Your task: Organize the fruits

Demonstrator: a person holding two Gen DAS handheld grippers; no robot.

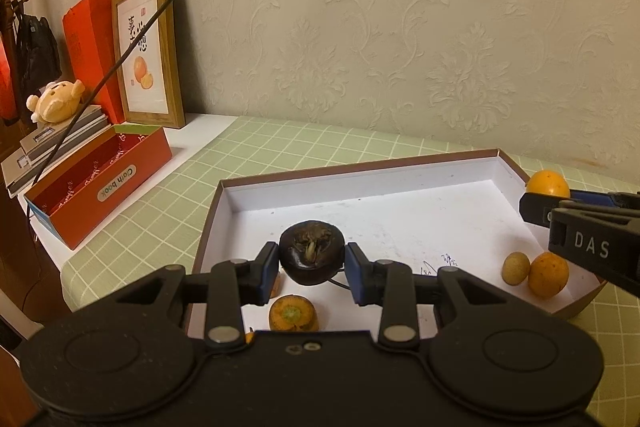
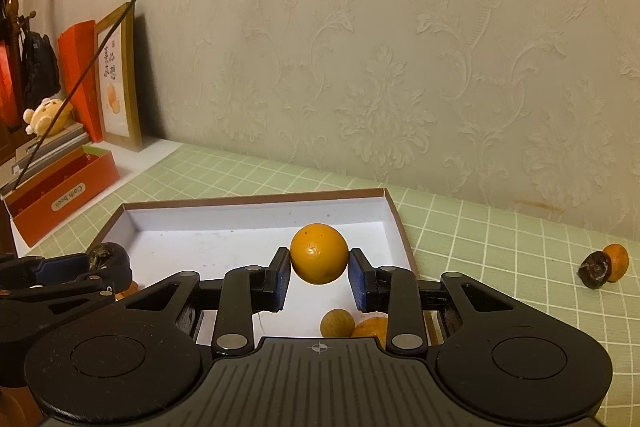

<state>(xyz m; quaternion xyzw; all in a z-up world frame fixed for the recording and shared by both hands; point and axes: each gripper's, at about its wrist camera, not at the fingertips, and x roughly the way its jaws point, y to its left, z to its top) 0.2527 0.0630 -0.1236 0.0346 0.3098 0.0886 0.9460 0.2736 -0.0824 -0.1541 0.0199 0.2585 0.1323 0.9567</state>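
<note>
Fruits are already in both your tools: left tool point(image 1: 312, 265) pinches the dark fruit point(image 1: 311, 251), right tool point(image 2: 319, 277) pinches the orange point(image 2: 319, 253). Both hang over the white tray point(image 1: 400, 183), floor directly beneath them.

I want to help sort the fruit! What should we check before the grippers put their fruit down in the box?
1. Left gripper grips the dark fruit: ok.
2. Right gripper grips the orange: ok.
3. Both fruits are over the box: ok.
4. Bare floor under the dark fruit: ok, though a cut orange piece lies near.
5. Spot under the orange: cannot tell; a tan fruit and another orange one lie close.
6. Grippers apart from each other: ok.
</note>
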